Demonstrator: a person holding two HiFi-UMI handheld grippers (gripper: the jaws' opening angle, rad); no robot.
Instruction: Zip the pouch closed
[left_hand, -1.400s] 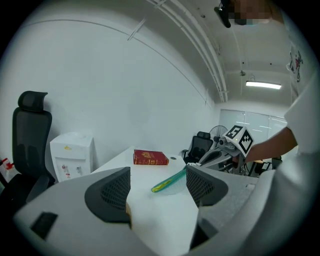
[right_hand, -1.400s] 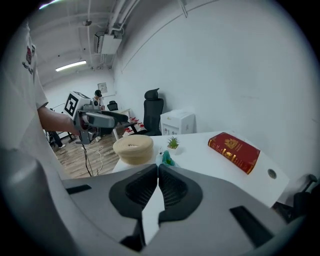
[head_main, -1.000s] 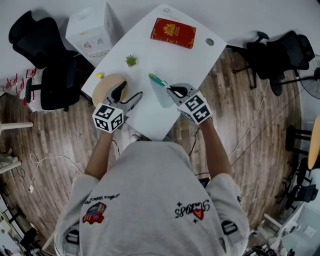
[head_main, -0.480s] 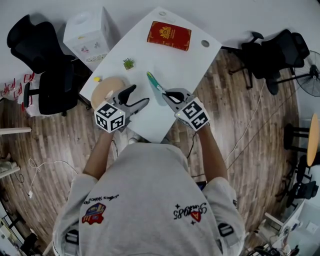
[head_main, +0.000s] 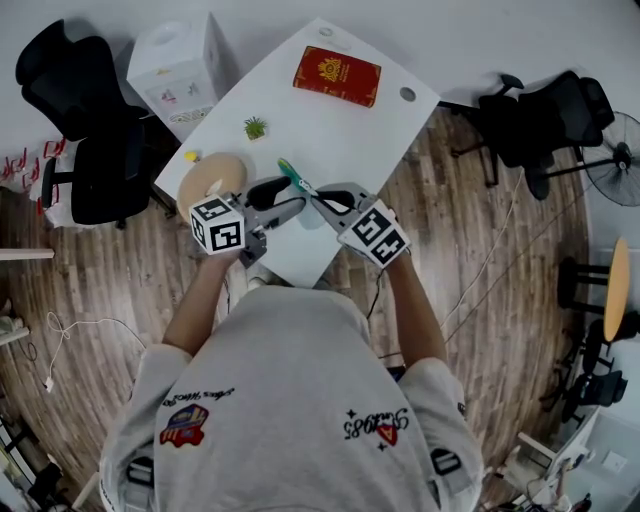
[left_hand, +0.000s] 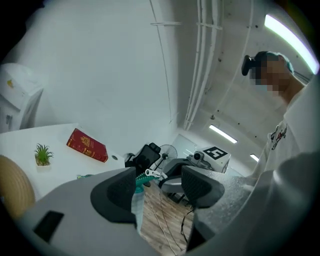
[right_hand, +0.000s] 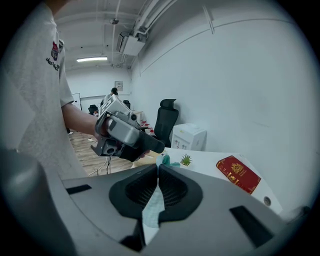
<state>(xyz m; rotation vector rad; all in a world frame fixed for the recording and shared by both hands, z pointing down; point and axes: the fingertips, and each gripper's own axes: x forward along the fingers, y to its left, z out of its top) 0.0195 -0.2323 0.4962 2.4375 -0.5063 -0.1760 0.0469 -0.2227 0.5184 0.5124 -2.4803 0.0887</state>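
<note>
Teal-zipped clear pouch (right_hand: 152, 210) aloft over near edge of white table (head_main: 340, 130) | right gripper (right_hand: 158, 172) clamped flat on pouch edge | left gripper (left_hand: 159, 185) jaws closing round zip pull (left_hand: 152, 173), not yet pinching | zipping judged unstarted; whole run seemingly remains, zip line too small to read

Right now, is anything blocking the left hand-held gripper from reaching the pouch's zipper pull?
Nothing visible does. The zipper pull sits between the closing jaws of the left hand-held gripper, with nothing in front of it. The right hand-held gripper is shut on the pouch, holding it up.
</note>
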